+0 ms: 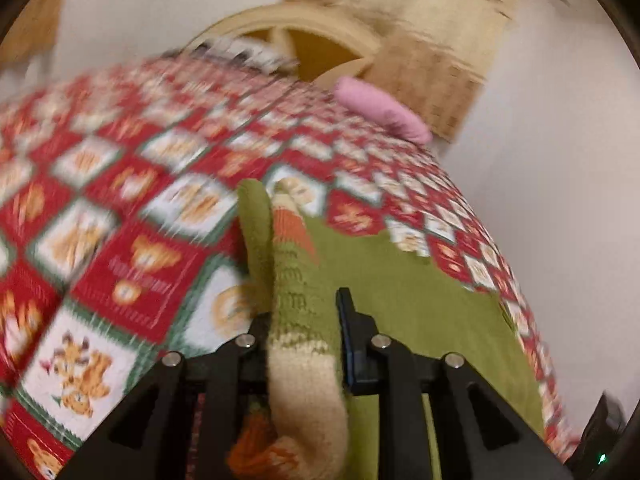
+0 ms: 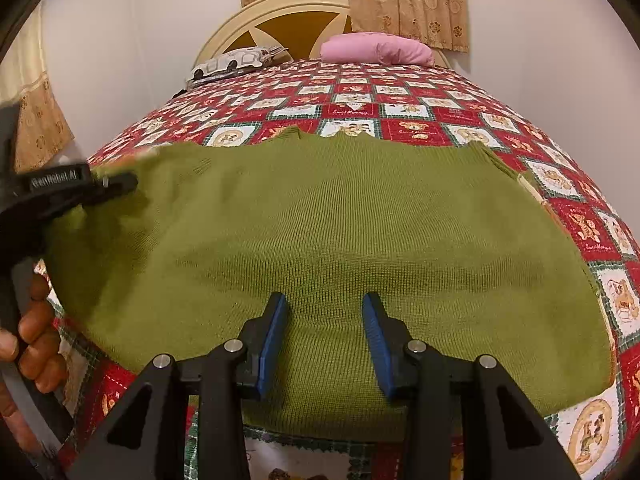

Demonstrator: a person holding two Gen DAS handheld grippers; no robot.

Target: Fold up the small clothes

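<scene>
An olive green knit sweater (image 2: 340,220) lies spread flat across the bed. My right gripper (image 2: 325,300) hovers over its near hem, jaws apart, with only flat fabric beneath them. In the left wrist view, my left gripper (image 1: 302,304) is shut on a lifted fold of the sweater (image 1: 288,272), whose inner side shows cream and orange knit pattern. That fold rises between the fingers and hides the left one. The rest of the sweater (image 1: 400,288) lies flat to the right. In the right wrist view, the left gripper (image 2: 120,184) sits at the sweater's left edge, held by a person's hand (image 2: 36,340).
A red patchwork bedspread (image 2: 400,120) with bear squares covers the bed. A pink pillow (image 2: 376,50) and a patterned grey-white cloth (image 2: 236,62) lie by the cream headboard (image 2: 280,12). Curtains (image 2: 400,0) hang behind. White walls flank the bed.
</scene>
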